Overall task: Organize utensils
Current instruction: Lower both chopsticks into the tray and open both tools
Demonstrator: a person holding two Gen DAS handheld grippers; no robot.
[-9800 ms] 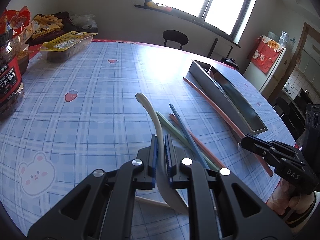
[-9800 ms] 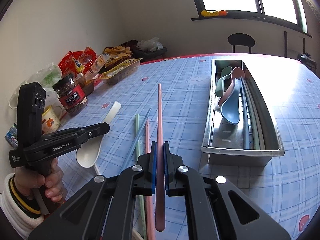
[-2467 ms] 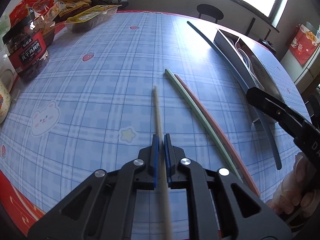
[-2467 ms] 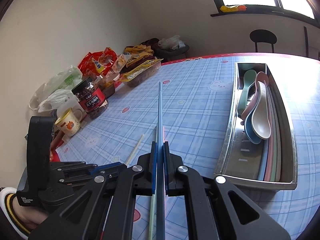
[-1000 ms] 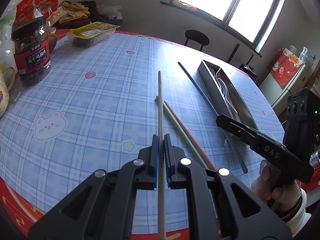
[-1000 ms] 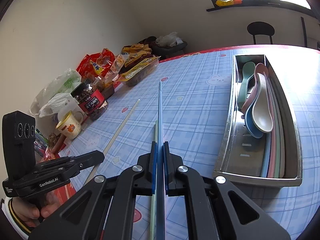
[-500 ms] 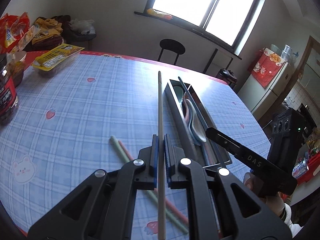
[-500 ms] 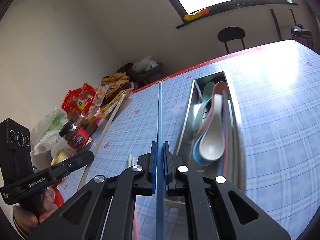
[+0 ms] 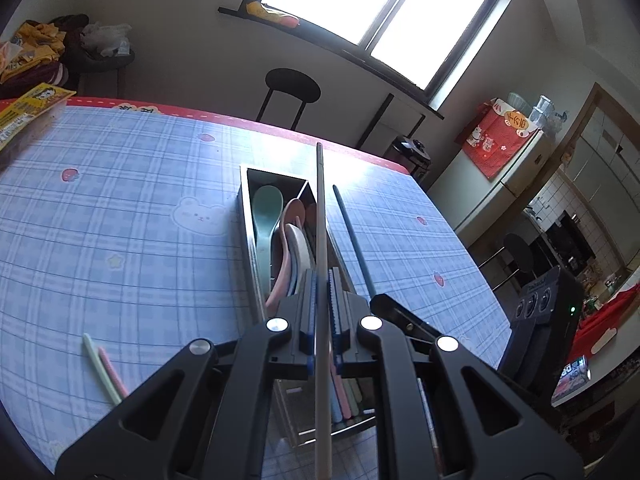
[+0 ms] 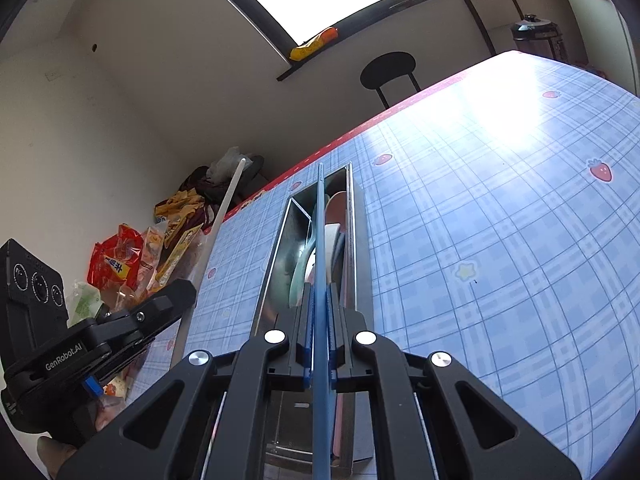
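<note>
Cream chopstick (image 9: 321,216) clenched in left gripper (image 9: 321,312), blue chopstick (image 10: 320,240) clenched in right gripper (image 10: 319,320): line each along the steel tray (image 9: 245,200), lower flat beside the spoons (image 9: 294,236), then release

Left wrist camera sits right behind its own gripper (image 9: 321,280), looking forward and down along a white chopstick (image 9: 321,216), close over the metal utensil tray (image 9: 245,200), facing the window (image 9: 380,8). Right wrist camera does likewise behind its gripper (image 10: 319,294), rolled sideways, tilting the table (image 10: 500,220). Both share the tray (image 10: 280,248), the black stool (image 9: 293,85), the window, and each other's gripper.
</note>
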